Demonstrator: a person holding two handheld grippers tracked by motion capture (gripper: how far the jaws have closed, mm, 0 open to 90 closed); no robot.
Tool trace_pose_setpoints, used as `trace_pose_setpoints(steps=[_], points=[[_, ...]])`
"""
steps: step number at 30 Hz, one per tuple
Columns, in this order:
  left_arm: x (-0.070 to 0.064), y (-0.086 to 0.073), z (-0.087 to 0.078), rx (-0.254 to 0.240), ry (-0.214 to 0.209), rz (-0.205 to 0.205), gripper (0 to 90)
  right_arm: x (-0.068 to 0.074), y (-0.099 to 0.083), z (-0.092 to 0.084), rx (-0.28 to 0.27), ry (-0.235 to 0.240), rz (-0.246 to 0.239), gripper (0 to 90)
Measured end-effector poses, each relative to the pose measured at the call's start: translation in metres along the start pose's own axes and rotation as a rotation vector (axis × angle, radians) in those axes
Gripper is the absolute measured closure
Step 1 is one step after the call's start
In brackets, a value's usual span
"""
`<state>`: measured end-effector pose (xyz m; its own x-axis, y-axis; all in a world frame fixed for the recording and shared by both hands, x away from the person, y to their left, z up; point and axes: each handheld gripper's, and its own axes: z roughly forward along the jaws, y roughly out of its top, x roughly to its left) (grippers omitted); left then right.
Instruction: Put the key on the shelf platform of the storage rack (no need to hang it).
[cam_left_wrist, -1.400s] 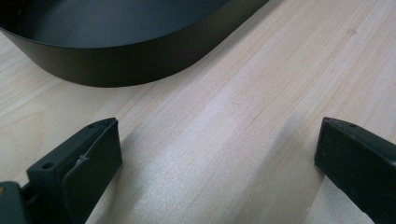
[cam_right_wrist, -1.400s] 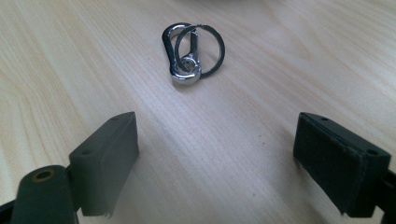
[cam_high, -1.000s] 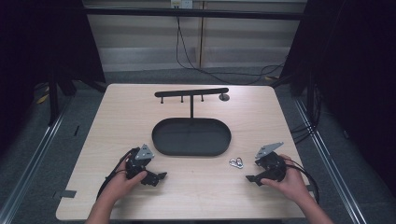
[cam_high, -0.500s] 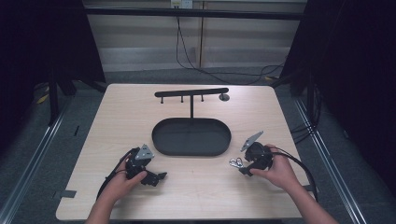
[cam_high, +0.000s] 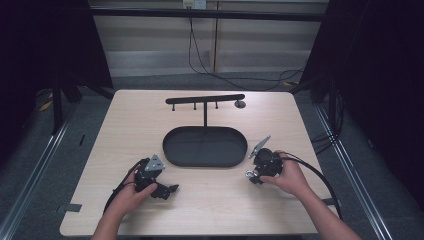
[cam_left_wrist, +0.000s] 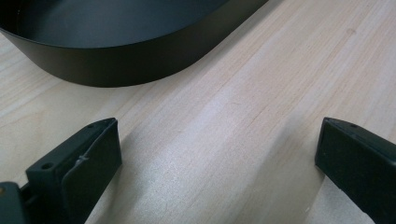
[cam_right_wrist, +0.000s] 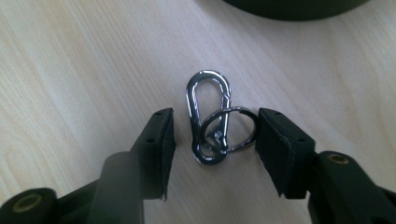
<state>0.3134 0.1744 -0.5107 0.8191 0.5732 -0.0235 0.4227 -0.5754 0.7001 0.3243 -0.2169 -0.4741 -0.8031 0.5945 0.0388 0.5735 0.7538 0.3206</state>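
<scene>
A silver carabiner clip (cam_right_wrist: 208, 117) with a key ring (cam_right_wrist: 229, 129) linked through it lies flat on the wooden table. My right gripper (cam_right_wrist: 214, 144) stands open around it, one jaw on each side, not clamped. In the high view the right gripper (cam_high: 256, 175) sits just right of the black oval tray (cam_high: 172, 145), the clip (cam_high: 248, 174) barely showing at its tip. My left gripper (cam_high: 167, 190) rests open on the table near the front left, with bare wood between its jaws and the tray wall (cam_left_wrist: 126, 65) ahead.
A black T-shaped hanger stand (cam_high: 205, 100) with small pegs rises behind the tray. A small dark disc (cam_high: 240, 104) lies by its right end. Cables trail from both grippers toward the table's front edge. Dark floor and rails surround the table.
My right gripper moved left and tipped down over the carabiner clip, so its jaws now straddle it. The left gripper stayed where it was.
</scene>
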Motion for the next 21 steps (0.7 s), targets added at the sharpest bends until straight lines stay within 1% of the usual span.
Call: trace_pose_setpoints(steps=[1,2,3,4,5,6,7,9,10,13,15,17,18,21], points=[[0.0,0.0,0.0,0.0,0.0,0.0,0.2,0.0,0.001,0.0,-0.005,0.003,-0.006,57.0],[0.0,0.0,0.0,0.0,0.0,0.0,0.2,0.0,0.001,0.0,-0.005,0.003,-0.006,57.0],[0.0,0.0,0.0,0.0,0.0,0.0,0.2,0.002,0.002,-0.001,0.008,0.017,-0.003,62.9],[0.0,0.0,0.0,0.0,0.0,0.001,0.2,0.004,0.003,-0.001,0.021,0.011,-0.007,63.1],[0.0,0.0,0.0,0.0,0.0,0.001,0.2,0.004,0.003,-0.001,0.021,0.011,-0.007,63.1],[0.0,0.0,0.0,0.0,0.0,0.0,0.2,0.007,0.006,-0.001,0.053,0.003,-0.013,63.4],[0.0,0.0,0.0,0.0,0.0,0.0,0.2,0.008,0.007,-0.002,0.063,0.0,-0.007,63.5],[0.0,0.0,0.0,0.0,0.0,0.0,0.2,0.008,0.007,-0.001,0.066,0.002,-0.011,63.6],[0.0,0.0,0.0,0.0,0.0,0.0,0.2,0.008,0.009,-0.002,0.086,0.002,-0.001,63.6],[0.0,0.0,0.0,0.0,0.0,0.0,0.2,0.008,0.009,-0.002,0.09,0.008,-0.006,63.7],[0.0,0.0,0.0,0.0,0.0,0.0,0.2,0.007,0.009,-0.002,0.092,0.002,-0.008,63.7],[0.0,0.0,0.0,0.0,0.0,0.0,0.2,0.005,0.008,-0.006,0.075,0.009,0.0,63.7],[0.0,0.0,0.0,0.0,0.0,0.0,0.2,0.005,0.009,-0.008,0.07,0.011,0.008,63.7],[0.0,0.0,0.0,0.0,0.0,0.0,0.2,0.003,0.009,-0.012,0.061,0.012,0.012,63.8]])
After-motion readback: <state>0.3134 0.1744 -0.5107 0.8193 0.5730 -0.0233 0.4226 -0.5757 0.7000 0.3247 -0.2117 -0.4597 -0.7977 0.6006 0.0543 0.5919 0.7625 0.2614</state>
